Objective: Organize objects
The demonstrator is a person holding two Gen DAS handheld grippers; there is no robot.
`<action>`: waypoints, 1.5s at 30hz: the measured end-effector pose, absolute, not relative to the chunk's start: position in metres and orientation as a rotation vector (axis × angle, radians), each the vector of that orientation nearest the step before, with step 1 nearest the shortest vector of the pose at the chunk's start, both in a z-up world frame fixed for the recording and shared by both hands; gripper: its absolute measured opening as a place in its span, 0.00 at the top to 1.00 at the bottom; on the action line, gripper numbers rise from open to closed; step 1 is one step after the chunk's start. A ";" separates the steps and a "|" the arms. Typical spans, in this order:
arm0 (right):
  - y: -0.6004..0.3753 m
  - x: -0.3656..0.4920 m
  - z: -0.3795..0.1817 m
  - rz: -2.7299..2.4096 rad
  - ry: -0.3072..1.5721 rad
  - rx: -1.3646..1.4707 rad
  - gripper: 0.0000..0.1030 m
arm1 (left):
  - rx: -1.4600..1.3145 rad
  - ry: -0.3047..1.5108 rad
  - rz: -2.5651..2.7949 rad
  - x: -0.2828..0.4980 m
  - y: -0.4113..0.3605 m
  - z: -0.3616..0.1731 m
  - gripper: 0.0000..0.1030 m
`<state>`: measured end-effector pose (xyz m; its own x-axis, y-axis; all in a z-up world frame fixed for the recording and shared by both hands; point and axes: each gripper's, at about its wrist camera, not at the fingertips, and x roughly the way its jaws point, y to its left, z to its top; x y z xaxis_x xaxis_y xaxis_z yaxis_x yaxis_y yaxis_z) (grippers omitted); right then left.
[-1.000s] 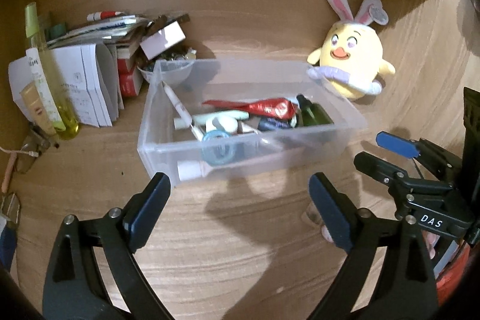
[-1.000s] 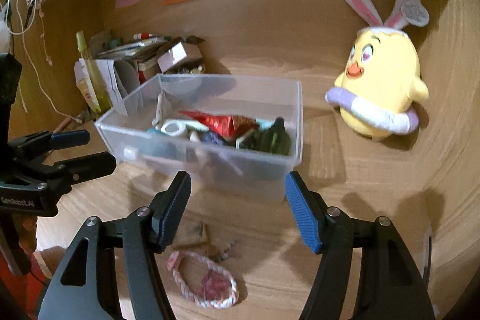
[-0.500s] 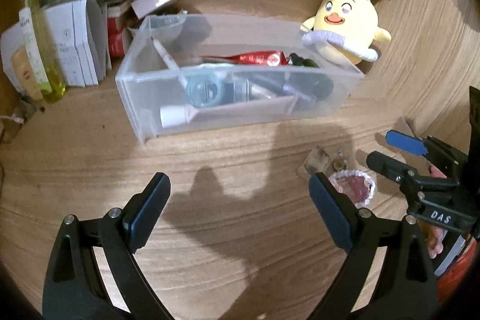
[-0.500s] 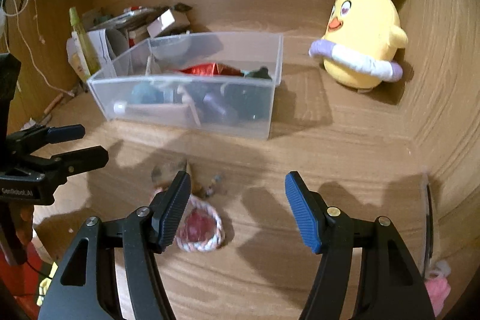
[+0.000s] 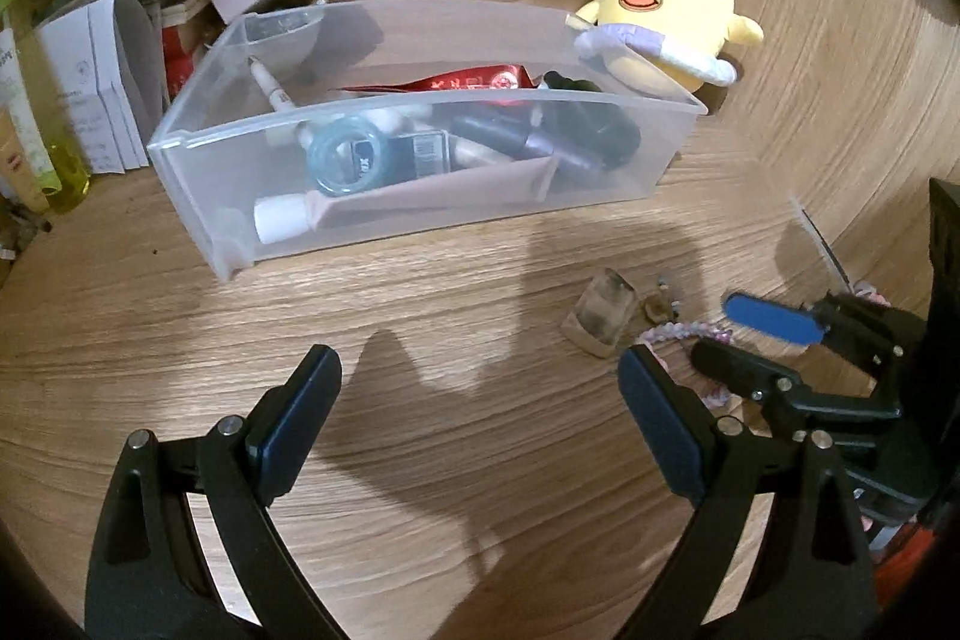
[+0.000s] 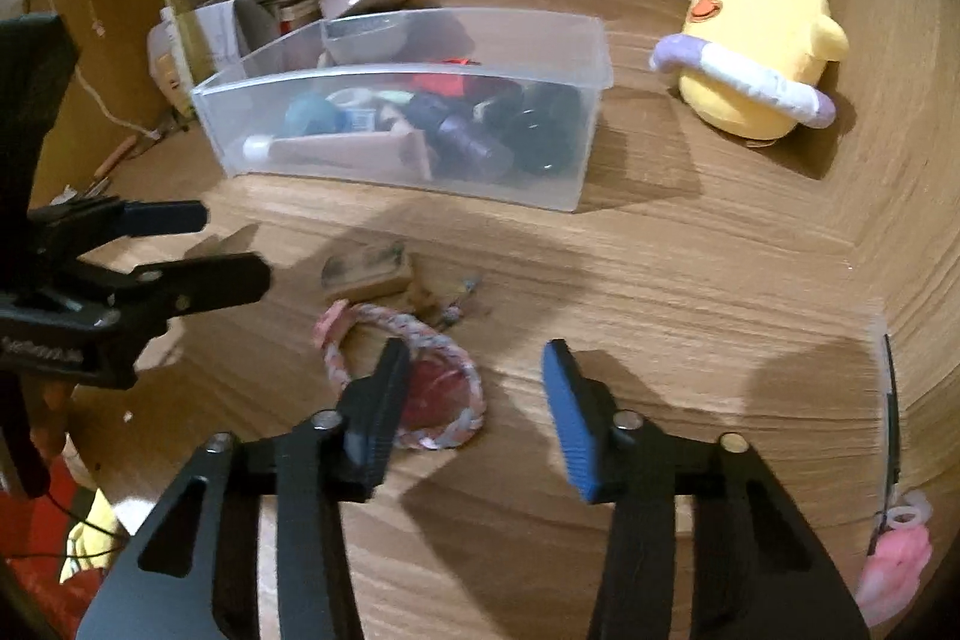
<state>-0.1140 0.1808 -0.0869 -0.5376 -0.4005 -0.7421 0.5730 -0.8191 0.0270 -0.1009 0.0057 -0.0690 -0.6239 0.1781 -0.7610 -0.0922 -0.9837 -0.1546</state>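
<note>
The left gripper (image 5: 480, 400) hovers over bare wooden desk (image 5: 420, 316) with its jaws spread wide and nothing between them. Ahead of it sits a clear plastic bin (image 5: 420, 196) holding a pale tube with a white cap (image 5: 384, 211), a round teal container (image 5: 345, 154), dark bottles (image 5: 540, 142), a red foil packet (image 5: 474, 79) and a white pen (image 5: 270, 85) leaning in its far left corner. To the front right of the left gripper lies a small clear-topped block (image 5: 600, 316), with a pink-and-white braided rope ring (image 5: 672, 334) just beyond it. The right gripper (image 6: 474, 394) is also wide and holds nothing; that rope ring (image 6: 444, 382) lies on the desk directly below, partly hidden behind its left finger (image 6: 378, 412), while its blue-padded finger (image 6: 570, 418) stands over bare wood. A yellow chick plush with bunny ears (image 6: 756, 58) sits far ahead to the right, beside the bin. Stacked papers and boxes (image 5: 114, 58) crowd the far left behind the bin.
</note>
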 end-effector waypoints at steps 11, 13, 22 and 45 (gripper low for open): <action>0.188 -0.108 -0.085 -2.335 0.294 1.043 0.79 | -1.281 -0.150 2.679 -0.104 0.010 -0.069 0.08; 0.188 -0.107 -0.085 -2.335 0.298 1.041 0.83 | -1.280 -0.156 2.663 -0.105 0.013 -0.070 0.08; 0.195 -0.104 -0.075 -2.376 0.279 0.995 0.89 | -1.289 -0.074 2.628 -0.113 0.031 -0.071 0.08; 0.196 -0.097 -0.026 -2.307 0.099 0.848 0.89 | -1.240 -0.099 2.503 -0.081 0.058 -0.070 0.08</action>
<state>-0.0974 0.1958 -0.0259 -0.5653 -0.5665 -0.5995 0.6159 -0.7734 0.1501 -0.0811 0.0583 -0.0700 -0.5586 0.3347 -0.7589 -0.2740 -0.9381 -0.2120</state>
